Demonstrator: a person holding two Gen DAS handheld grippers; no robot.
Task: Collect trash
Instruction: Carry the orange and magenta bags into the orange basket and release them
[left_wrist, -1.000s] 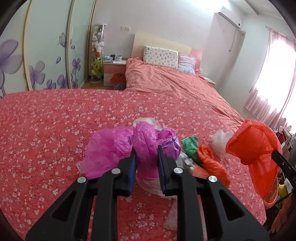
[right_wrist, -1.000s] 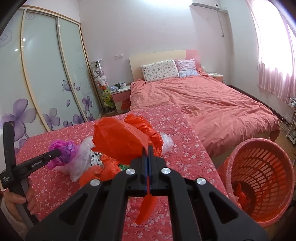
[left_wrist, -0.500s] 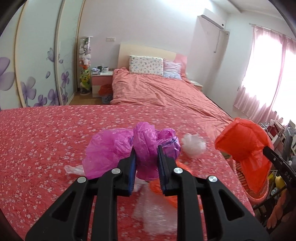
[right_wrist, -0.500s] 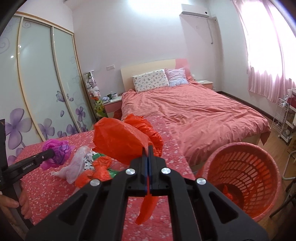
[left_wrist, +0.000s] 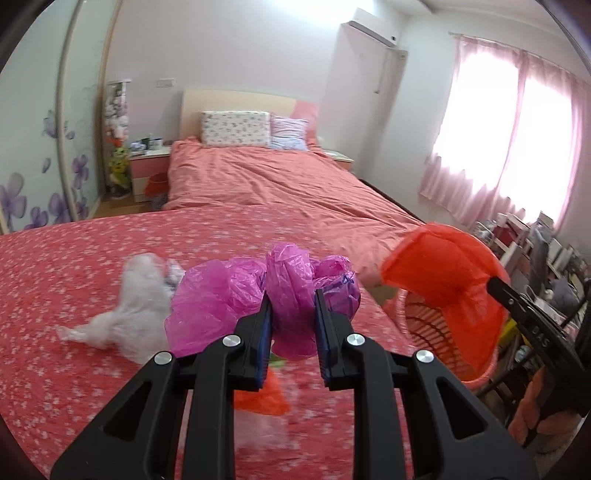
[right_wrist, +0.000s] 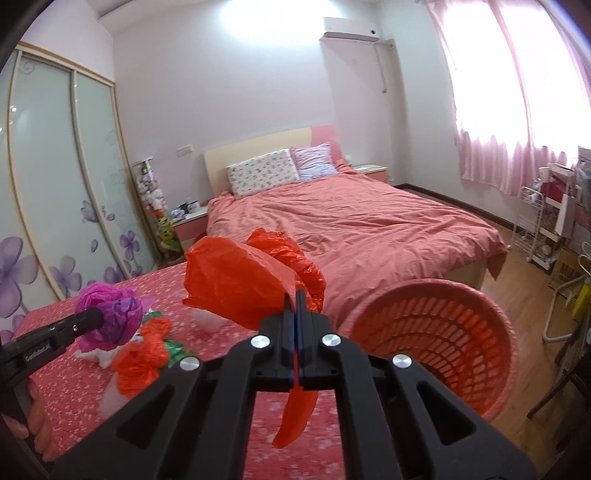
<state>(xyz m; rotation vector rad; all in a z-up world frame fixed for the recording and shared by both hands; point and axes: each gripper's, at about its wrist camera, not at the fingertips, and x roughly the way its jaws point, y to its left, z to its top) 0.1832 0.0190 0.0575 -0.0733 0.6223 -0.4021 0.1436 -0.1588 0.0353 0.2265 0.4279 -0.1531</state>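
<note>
While the left gripper (left_wrist: 291, 306) clenches a crinkled magenta plastic bag (left_wrist: 266, 291) above the floral red tablecloth (left_wrist: 74, 266), the right gripper (right_wrist: 296, 306) pinches a thin, glossy orange plastic bag (right_wrist: 240, 288) flat between its jaws. Beside the table stands a round orange lattice basket (right_wrist: 443, 332). Crumpled orange, green and white bag scraps (right_wrist: 147, 350) lie on the cloth.

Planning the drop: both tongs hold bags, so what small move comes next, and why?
Probably carry the right tongs rightward over the orange basket and release: they pinch the orange bag beside its open mouth, while the left tongs with the magenta bag sit farther off.
</note>
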